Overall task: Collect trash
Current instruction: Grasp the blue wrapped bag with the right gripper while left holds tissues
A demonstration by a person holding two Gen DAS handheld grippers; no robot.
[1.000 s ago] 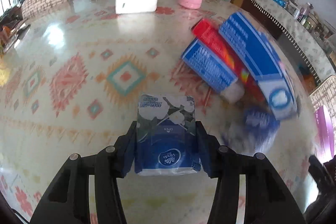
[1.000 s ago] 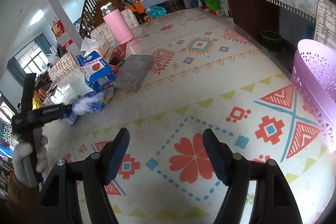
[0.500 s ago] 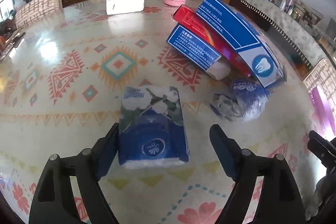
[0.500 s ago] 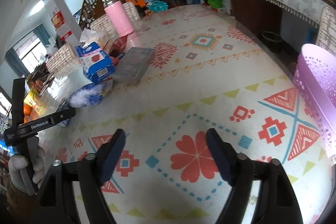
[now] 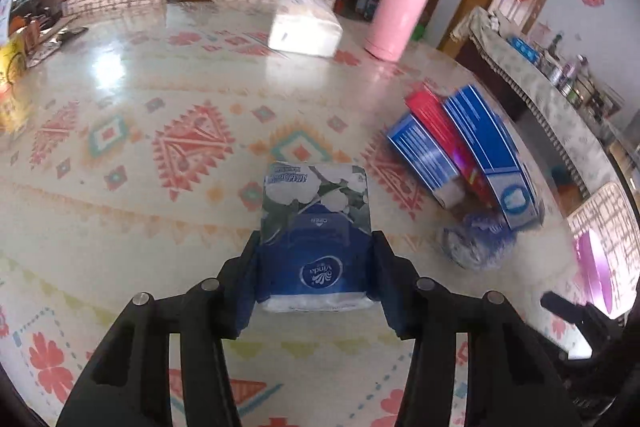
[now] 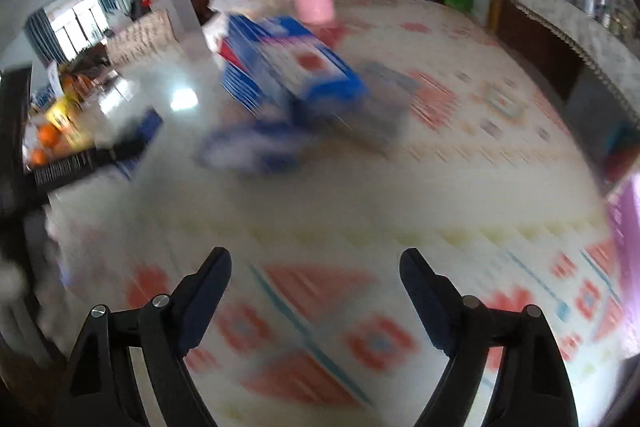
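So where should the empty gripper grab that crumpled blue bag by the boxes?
Best guess: pinch the crumpled blue bag across its bunched top, coming from above on the open side. It is soft and lumpy, and the toothpaste boxes crowd its far side. The right gripper has open jaws.

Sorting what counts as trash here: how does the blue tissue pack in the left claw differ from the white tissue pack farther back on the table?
The blue tissue pack is printed blue with white flowers; the white tissue pack is plain. The blue one sits clamped in the left claw; the white one rests free beside the pink bottle. The blue one looks sealed; the white has wrapping sticking up. Both are soft packs.
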